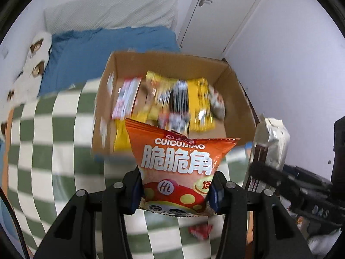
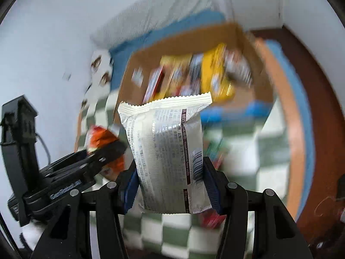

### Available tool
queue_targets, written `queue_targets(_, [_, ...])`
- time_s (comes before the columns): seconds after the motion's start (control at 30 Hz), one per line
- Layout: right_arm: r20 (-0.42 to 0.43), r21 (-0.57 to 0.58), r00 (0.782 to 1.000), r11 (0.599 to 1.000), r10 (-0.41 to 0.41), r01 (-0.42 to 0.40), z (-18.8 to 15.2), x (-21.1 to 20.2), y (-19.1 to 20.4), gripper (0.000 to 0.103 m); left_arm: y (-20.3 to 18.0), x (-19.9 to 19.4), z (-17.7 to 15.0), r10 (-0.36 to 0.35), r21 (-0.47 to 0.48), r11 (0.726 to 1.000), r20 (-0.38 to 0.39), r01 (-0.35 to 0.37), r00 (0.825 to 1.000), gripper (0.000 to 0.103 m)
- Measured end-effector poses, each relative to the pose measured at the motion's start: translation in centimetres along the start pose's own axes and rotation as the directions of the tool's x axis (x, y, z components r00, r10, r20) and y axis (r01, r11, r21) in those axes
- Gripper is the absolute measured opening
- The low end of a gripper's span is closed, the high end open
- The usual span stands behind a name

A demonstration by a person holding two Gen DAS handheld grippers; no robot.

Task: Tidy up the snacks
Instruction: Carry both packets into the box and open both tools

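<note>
Two packets are up off the checkered green-and-white blanket (image 1: pixel 49 129) right now, one in each of my tools. Biggest thing ahead of me is the bed, with a blue sheet (image 1: pixel 90 56) and a white pillow (image 1: pixel 112 10) at its far end. On the blanket sits an open cardboard box (image 1: pixel 235 99), already holding a blurred jumble of yellow, red and black snack packs (image 1: pixel 172 101). My left gripper (image 1: pixel 175 192) has its jaws clamped on the lower part of an orange chip bag (image 1: pixel 179 164), which stands upright in the air just in front of the box's near wall. My right gripper (image 2: pixel 171 192) has its jaws clamped on the sides of a white-and-silver cookie packet (image 2: pixel 163 146), printed back side toward the camera, also held upright short of the box. Each tool shows in the other's view, close beside it. Smallest of all, a little red wrapper (image 1: pixel 199 231) lies on the blanket beneath the orange bag.
</note>
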State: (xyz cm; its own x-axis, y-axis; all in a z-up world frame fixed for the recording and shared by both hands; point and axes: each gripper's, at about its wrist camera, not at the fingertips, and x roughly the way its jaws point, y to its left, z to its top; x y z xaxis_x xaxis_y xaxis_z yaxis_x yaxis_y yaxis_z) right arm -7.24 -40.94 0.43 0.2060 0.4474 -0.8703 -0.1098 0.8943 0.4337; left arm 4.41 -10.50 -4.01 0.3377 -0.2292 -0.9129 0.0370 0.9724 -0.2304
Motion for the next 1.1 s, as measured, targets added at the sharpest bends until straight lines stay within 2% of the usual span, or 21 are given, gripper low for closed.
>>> queue_targets(0.17, [0.029, 0.017, 0.995, 0.995, -0.098, 0.097, 7.2, 2.2, -1.1, 0.057, -0.6, 4.3, 5.3, 0.02, 0.009, 1.0, -0.079, -0.019, 0.997, 0.046])
queue_targets(0.3, [-0.014, 0.042, 0.989, 0.988, -0.147, 0.148, 11.0, 5.3, -2.6, 0.057, 0.0, 8.7, 7.7, 0.054, 0.001, 0.999, -0.151, -0.055, 0.987, 0.046])
queue_targets(0.4, [-0.047, 0.049, 0.984, 0.983, -0.173, 0.175, 12.2, 6.5, -3.9, 0.057, 0.3, 11.5, 8.4, 0.086, 0.008, 0.996, -0.192, -0.086, 0.978, 0.046])
queue_targets(0.53, [-0.089, 0.05, 0.978, 0.98, -0.188, 0.193, 13.0, 8.8, -4.8, 0.057, 1.2, 14.7, 8.1, 0.082, -0.021, 0.996, -0.262, -0.091, 0.962, 0.046])
queue_targets(0.73, [-0.172, 0.06, 0.969, 0.98, -0.179, 0.191, 13.3, 13.4, -6.5, 0.06, 1.8, 17.5, 6.8, 0.042, -0.062, 0.996, -0.346, -0.068, 0.937, 0.047])
queue_targets(0.77, [-0.197, 0.071, 0.965, 0.979, -0.173, 0.19, 13.2, 14.3, -6.9, 0.062, 1.9, 18.0, 6.5, 0.039, -0.068, 0.995, -0.358, -0.067, 0.933, 0.05])
queue_targets(0.8, [-0.235, 0.072, 0.957, 0.979, -0.17, 0.192, 13.0, 15.3, -7.4, 0.066, 2.0, 18.3, 6.3, 0.04, -0.067, 0.995, -0.367, -0.069, 0.929, 0.06])
queue_targets(0.83, [-0.254, 0.061, 0.95, 0.977, -0.184, 0.205, 12.8, 15.8, -7.5, 0.078, 2.1, 18.5, 6.1, 0.054, -0.057, 0.995, -0.364, -0.08, 0.93, 0.066])
queue_targets(0.87, [-0.263, 0.045, 0.944, 0.975, -0.199, 0.218, 12.6, 16.2, -7.5, 0.087, 2.1, 18.6, 6.0, 0.07, -0.049, 0.994, -0.357, -0.093, 0.931, 0.079])
queue_targets(0.9, [-0.265, 0.038, 0.942, 0.974, -0.204, 0.222, 12.5, 16.8, -7.6, 0.089, 2.1, 18.6, 5.9, 0.078, -0.043, 0.994, -0.351, -0.1, 0.933, 0.086])
queue_targets(0.93, [-0.212, 0.038, 0.95, 0.969, -0.229, 0.242, 12.3, 16.9, -7.5, 0.09, 2.1, 18.6, 5.9, 0.08, -0.043, 0.994, -0.342, -0.101, 0.936, 0.087])
queue_targets(1.1, [-0.207, 0.011, 0.948, 0.968, -0.242, 0.25, 11.9, 16.6, -7.0, 0.091, 2.3, 18.0, 6.1, 0.102, -0.047, 0.991, -0.32, -0.123, 0.942, 0.087])
